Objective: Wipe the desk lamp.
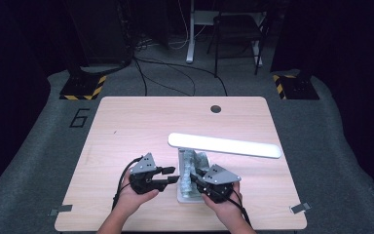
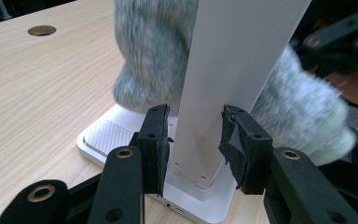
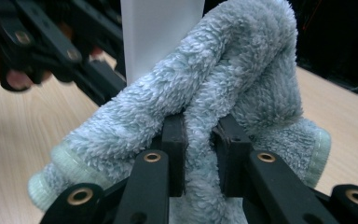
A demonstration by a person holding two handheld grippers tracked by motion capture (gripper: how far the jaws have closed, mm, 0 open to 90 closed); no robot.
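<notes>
Wooden table (image 1: 126,122); white desk lamp (image 1: 224,145) stands near the front edge, its flat base (image 2: 121,140) on the wood, head bar running from 9 toward 3 o'clock. Left gripper (image 2: 193,140) comes in from the lamp's 9 o'clock, jaws astride the upright post (image 2: 223,84) low down, left pad touching, right pad a sliver off. Right gripper (image 3: 200,140), at the lamp's 4 o'clock, pinches a fold of pale blue-green fluffy towel (image 3: 223,84), which lies against the post.

One white desk lamp (image 1: 224,145), one fluffy grey-green towel (image 3: 223,84), two hand-held grippers, left (image 1: 173,175) and right (image 1: 196,177), on one wooden desk (image 1: 126,126).
</notes>
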